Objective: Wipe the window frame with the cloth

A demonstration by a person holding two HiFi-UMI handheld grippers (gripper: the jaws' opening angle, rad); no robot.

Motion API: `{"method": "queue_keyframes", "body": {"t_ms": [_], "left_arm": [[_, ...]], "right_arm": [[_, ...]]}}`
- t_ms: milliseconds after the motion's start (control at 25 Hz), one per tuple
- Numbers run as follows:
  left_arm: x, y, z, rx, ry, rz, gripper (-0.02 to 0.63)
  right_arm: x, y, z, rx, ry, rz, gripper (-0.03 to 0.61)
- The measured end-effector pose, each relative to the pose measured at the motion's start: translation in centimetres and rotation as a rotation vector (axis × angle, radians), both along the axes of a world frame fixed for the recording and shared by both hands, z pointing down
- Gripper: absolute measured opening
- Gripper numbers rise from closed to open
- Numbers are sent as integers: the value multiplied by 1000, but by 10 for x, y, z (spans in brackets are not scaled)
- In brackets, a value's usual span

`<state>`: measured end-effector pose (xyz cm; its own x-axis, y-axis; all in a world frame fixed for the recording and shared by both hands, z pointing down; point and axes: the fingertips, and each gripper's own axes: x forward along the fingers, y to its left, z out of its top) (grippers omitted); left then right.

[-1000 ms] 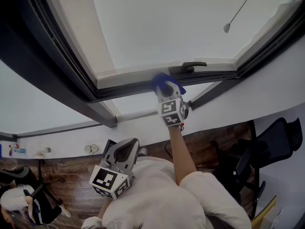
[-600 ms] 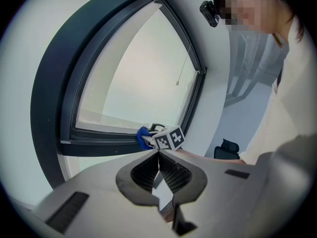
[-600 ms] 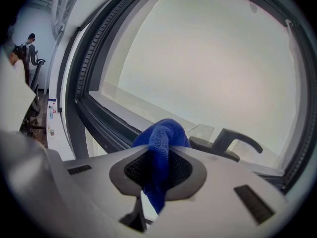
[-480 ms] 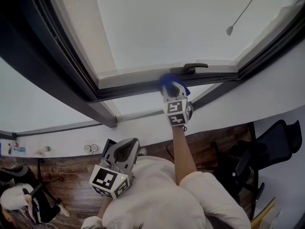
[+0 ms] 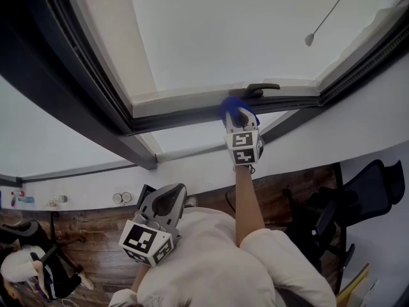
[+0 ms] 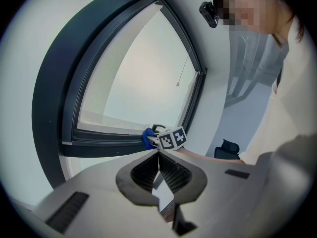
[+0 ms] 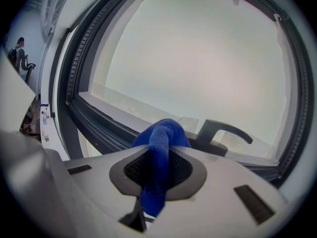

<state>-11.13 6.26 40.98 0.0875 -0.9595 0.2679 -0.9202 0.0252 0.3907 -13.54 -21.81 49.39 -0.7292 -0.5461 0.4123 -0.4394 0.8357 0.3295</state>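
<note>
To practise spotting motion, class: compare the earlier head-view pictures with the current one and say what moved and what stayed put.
The right claw, shut on the blue cloth, slid rightward along the window frame, ending closer to the handle. Nothing was picked up or released. The left claw stayed shut and empty by the person's chest.
</note>
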Motion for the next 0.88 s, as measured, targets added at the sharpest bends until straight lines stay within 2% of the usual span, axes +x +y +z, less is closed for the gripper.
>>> {"method": "queue_keyframes", "body": {"t_ms": [880], "left_arm": [[-11, 1, -6, 16, -13, -25, 11]], "right_arm": [[28, -32, -1, -9, 28, 113, 54]]}}
